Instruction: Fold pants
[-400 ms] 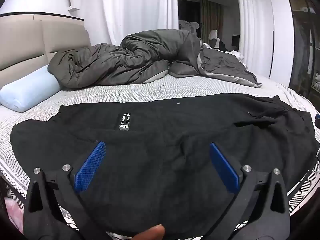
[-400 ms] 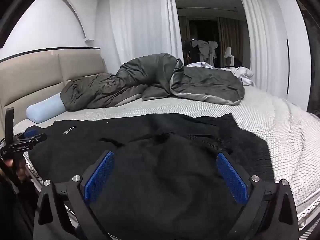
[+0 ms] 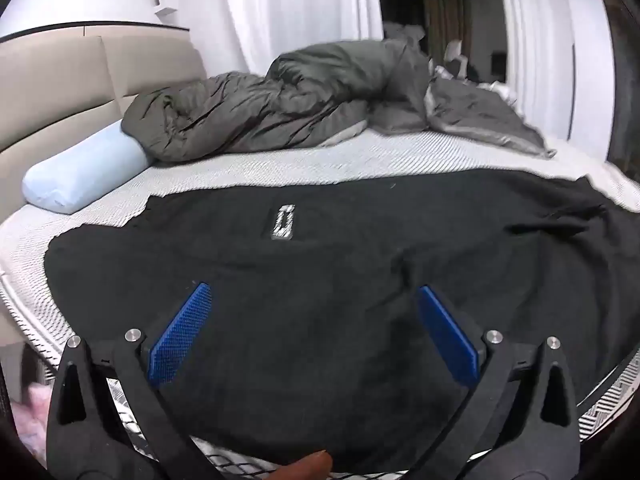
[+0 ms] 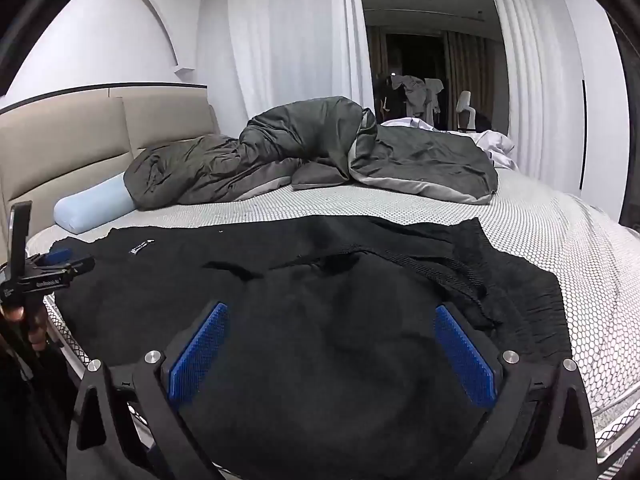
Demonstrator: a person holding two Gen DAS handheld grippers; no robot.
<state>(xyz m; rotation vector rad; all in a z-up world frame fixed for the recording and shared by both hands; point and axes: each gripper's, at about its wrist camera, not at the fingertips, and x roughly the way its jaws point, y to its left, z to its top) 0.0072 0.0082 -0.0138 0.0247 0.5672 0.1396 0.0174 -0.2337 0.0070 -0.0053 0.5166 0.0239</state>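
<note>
Black pants (image 3: pixel 320 280) are seen spread flat across the near edge of a bed (image 4: pixel 540 232), with the waistband (image 4: pixel 460 276) toward the right and a small label (image 3: pixel 283 222) near the left. No fold appears to be made yet; the step in hand is judged to be the approach for a first grasp. The left gripper (image 3: pixel 314 332) is held low over the cloth, its blue pads (image 3: pixel 180 340) spread wide, nothing gripped. The right gripper (image 4: pixel 332 354) is tilted slightly downward above the waist end, its jaws equally wide and empty. Next, an edge of the cloth would need to be pinched by each gripper. A grey duvet (image 4: pixel 320 148) lies behind.
</note>
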